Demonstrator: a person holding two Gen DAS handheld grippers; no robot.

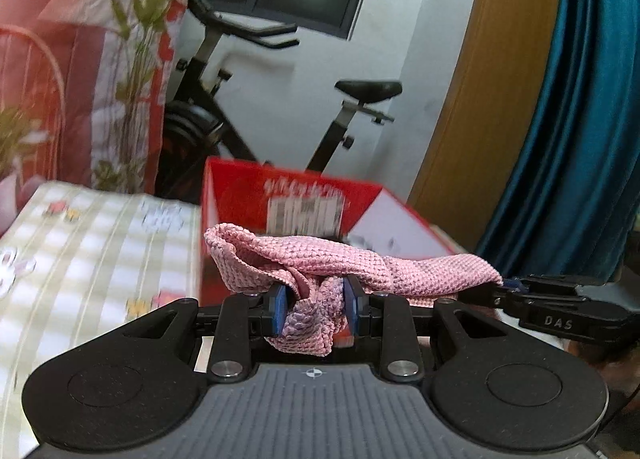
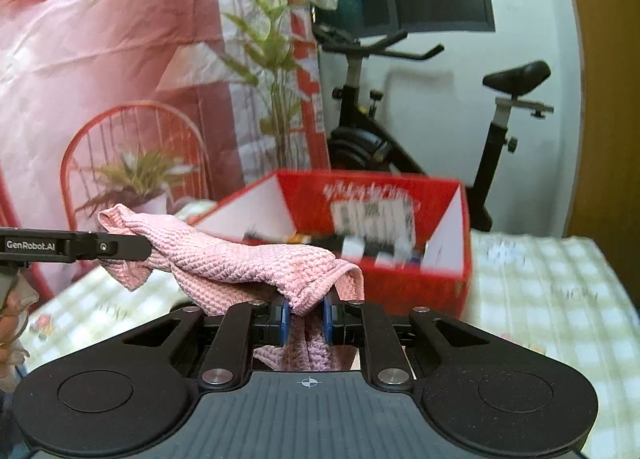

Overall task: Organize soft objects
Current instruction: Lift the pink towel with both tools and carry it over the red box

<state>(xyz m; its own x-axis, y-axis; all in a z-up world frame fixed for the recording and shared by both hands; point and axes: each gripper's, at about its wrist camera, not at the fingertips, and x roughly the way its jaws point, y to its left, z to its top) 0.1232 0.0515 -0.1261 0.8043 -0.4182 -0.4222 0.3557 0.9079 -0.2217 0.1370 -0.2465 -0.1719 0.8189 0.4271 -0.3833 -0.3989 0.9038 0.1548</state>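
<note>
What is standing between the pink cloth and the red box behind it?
Nothing visible. The pink knitted cloth hangs stretched between both grippers, above the checked surface, and the open red box lies directly beyond it. Things already lie inside the box.

The printed label (image 1: 306, 211) on the inner wall of the red box (image 1: 236, 195) is smeared by motion in both views, so its lettering cannot be read. What lies in the box shows in the right wrist view only as dark and white streaks (image 2: 372, 249); no item can be made out. The pink knitted cloth (image 1: 320, 259) covers the box's near rim in the left wrist view, and part of the cloth drops out of sight behind each gripper's body. The checked tabletop cover (image 2: 540, 279) is blurred, its small printed motifs unclear. At the right wrist view's left edge, a hand (image 2: 10, 323) is cut off.
</note>
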